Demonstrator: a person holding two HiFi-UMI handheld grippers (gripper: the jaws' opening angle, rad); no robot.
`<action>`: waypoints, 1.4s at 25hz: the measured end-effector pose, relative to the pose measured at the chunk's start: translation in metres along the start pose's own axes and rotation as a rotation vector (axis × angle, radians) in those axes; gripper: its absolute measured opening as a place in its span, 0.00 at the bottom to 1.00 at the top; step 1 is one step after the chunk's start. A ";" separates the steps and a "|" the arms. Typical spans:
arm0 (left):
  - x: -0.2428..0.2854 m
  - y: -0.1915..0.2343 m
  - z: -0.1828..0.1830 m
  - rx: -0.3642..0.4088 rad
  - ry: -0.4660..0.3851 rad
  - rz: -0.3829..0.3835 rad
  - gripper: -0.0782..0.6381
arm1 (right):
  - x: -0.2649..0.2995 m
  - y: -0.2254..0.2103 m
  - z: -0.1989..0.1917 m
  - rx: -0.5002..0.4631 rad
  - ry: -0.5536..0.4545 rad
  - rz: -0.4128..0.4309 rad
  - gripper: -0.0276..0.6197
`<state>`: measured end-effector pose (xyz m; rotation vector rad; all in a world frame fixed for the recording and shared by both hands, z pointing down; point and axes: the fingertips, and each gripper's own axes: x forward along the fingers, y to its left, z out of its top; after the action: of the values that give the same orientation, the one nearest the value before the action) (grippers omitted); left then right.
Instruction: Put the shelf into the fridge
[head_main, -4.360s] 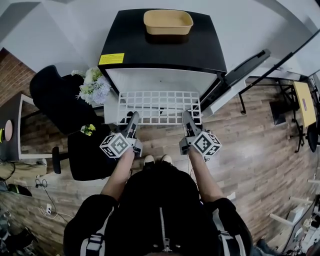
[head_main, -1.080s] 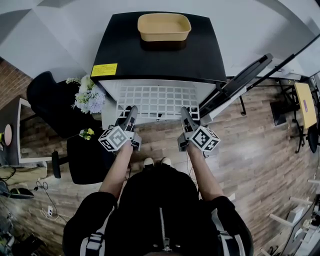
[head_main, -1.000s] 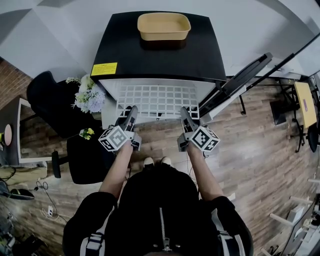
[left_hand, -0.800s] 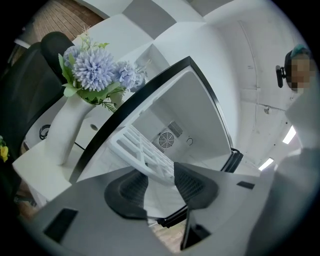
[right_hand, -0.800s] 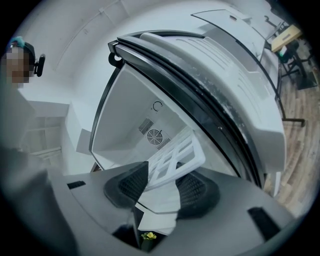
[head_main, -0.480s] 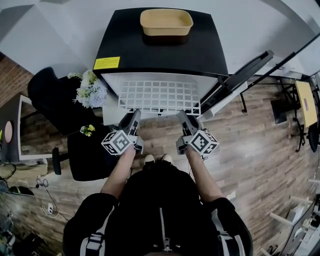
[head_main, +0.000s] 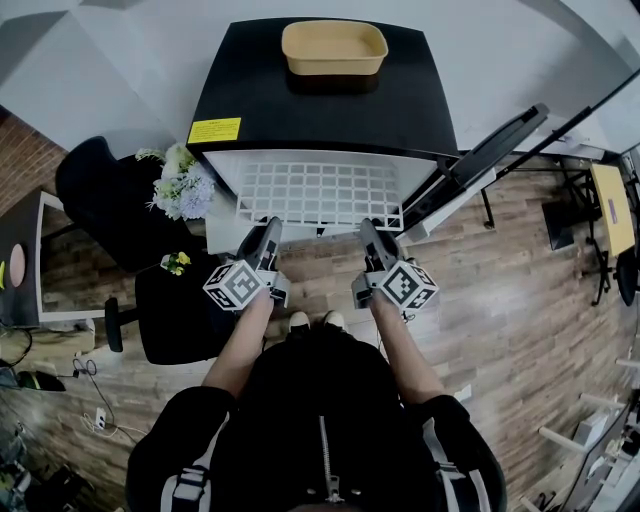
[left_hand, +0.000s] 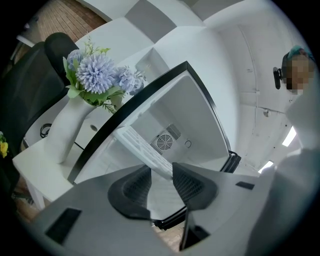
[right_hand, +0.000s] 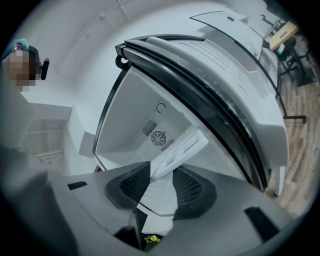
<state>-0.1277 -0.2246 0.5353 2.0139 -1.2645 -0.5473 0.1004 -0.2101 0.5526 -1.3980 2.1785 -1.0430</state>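
Observation:
The white wire shelf (head_main: 320, 192) lies level, partly inside the open black-topped fridge (head_main: 320, 100), with its front part sticking out. My left gripper (head_main: 268, 228) and right gripper (head_main: 366, 228) point level at its front edge, left and right of the middle. In the left gripper view the shelf edge (left_hand: 142, 147) reaches in between the fingertips of the left gripper (left_hand: 161, 180), with a gap showing. In the right gripper view the shelf (right_hand: 180, 147) ends the same way between the jaws of the right gripper (right_hand: 161, 182). Both pairs of jaws have just been closing around that edge.
A beige tray (head_main: 334, 47) sits on the fridge top. The fridge door (head_main: 480, 160) stands open at the right. A vase of flowers (head_main: 180, 185) on a white stand, a black chair (head_main: 100, 190) and a black stool (head_main: 175, 310) crowd the left. The floor is wood.
The shelf has gone further into the fridge than 4.4 s ago. Over the last second both grippers have drawn back from over the shelf to its front edge.

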 end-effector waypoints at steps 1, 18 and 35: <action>0.002 0.001 0.001 0.000 0.000 0.000 0.31 | 0.002 0.000 0.001 0.000 0.001 -0.001 0.27; 0.028 0.010 0.008 -0.002 -0.007 0.014 0.31 | 0.027 -0.010 0.012 0.009 -0.011 -0.027 0.27; 0.060 0.018 0.018 -0.014 -0.019 0.020 0.31 | 0.056 -0.016 0.030 -0.009 -0.040 -0.052 0.27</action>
<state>-0.1246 -0.2894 0.5367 1.9868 -1.2879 -0.5650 0.1043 -0.2760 0.5498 -1.4738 2.1315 -1.0158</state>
